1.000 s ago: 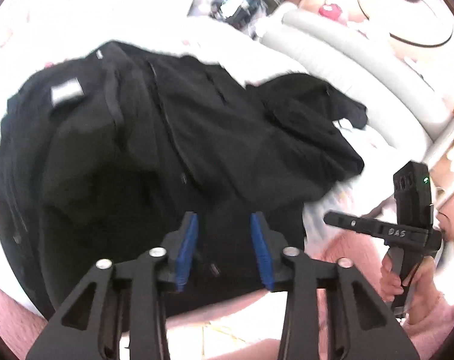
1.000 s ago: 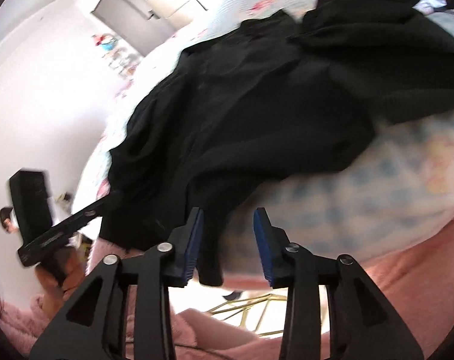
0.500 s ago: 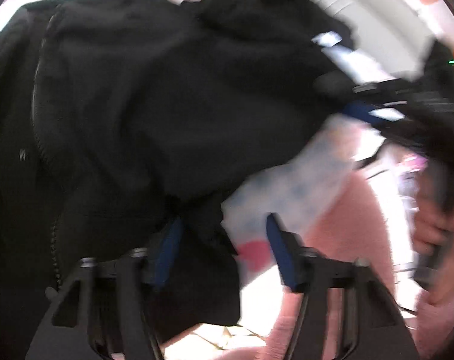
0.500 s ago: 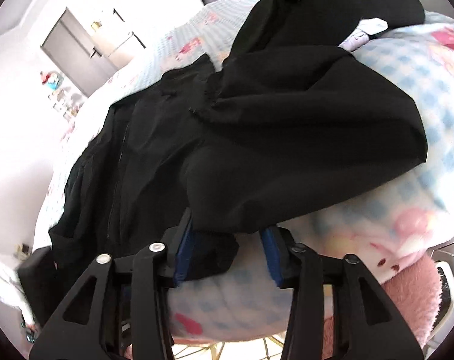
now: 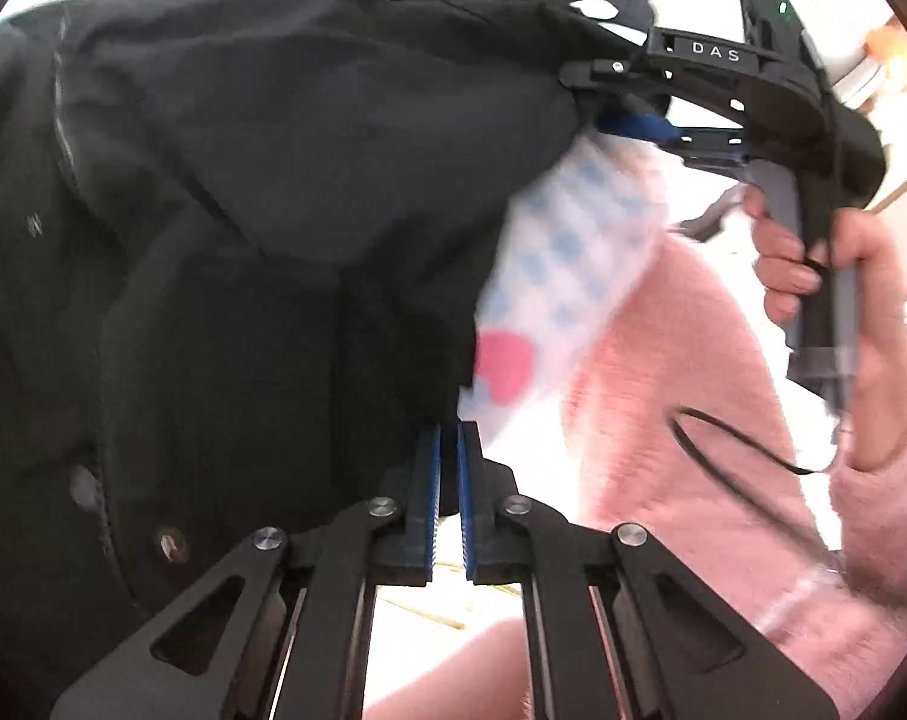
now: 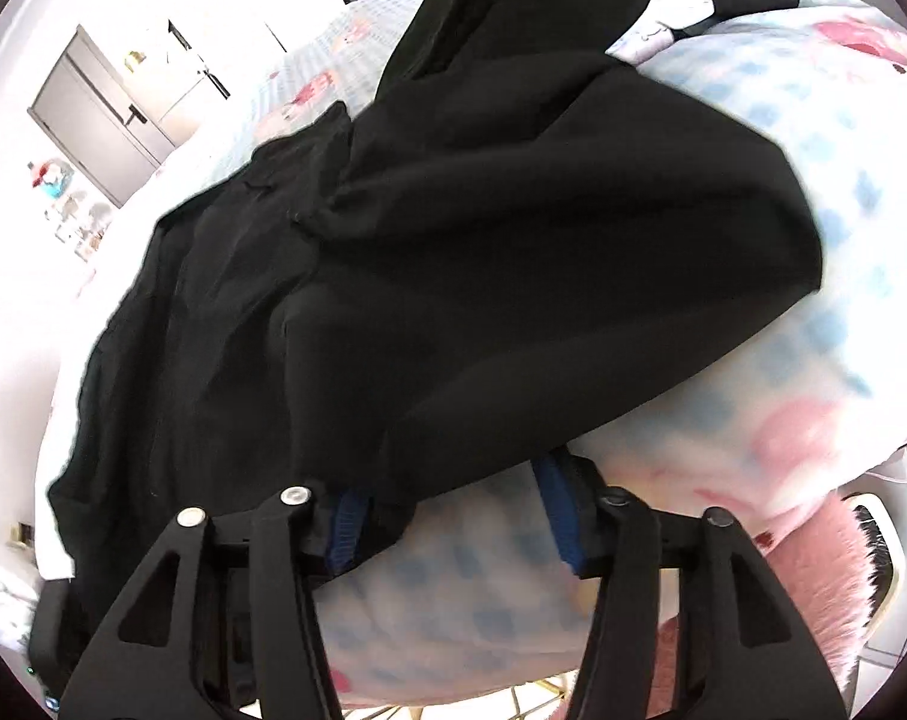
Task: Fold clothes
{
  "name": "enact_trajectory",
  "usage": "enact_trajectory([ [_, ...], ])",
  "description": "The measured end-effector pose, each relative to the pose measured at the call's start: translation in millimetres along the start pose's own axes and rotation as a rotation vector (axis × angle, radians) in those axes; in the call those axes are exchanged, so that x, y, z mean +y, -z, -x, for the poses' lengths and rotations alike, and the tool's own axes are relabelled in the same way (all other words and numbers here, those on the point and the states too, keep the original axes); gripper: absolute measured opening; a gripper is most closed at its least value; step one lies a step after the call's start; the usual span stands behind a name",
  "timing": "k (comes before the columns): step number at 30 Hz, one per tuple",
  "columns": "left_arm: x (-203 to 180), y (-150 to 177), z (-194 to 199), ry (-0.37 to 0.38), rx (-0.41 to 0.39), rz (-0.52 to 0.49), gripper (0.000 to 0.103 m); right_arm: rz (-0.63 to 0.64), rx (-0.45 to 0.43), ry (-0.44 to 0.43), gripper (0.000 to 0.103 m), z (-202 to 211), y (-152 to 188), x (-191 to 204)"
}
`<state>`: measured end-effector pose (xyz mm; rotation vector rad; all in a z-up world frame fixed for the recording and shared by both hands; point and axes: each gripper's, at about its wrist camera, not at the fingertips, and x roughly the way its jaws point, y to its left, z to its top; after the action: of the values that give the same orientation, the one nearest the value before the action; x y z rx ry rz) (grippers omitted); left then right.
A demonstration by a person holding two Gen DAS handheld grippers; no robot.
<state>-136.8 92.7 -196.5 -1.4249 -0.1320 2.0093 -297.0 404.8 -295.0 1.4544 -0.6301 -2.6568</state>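
While the left gripper (image 5: 449, 468) pinches the black garment's (image 5: 243, 192) hem on the bed (image 6: 783, 396), fingers nearly together; the right gripper's (image 6: 453, 516) fingers are opening, hem edge between them.

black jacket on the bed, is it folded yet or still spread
Still spread: the black jacket lies rumpled across the bed, no neat fold visible.
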Motion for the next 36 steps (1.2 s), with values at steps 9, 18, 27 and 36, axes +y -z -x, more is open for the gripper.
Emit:
enact_trajectory([
  [9,27,-50,21,-0.047,-0.154,0.112,0.029,0.064,-0.006,-0.141,0.057,36,18,31],
  [18,53,-24,1,-0.108,-0.179,0.299,0.031,0.118,0.212,-0.139,0.057,-12,88,60],
  [27,60,-26,2,-0.007,-0.136,0.255,0.031,0.211,0.202,-0.126,0.069,-38,58,74],
  [36,75,4,22,0.123,-0.193,0.323,0.041,0.225,0.155,-0.187,0.032,-33,96,67],
])
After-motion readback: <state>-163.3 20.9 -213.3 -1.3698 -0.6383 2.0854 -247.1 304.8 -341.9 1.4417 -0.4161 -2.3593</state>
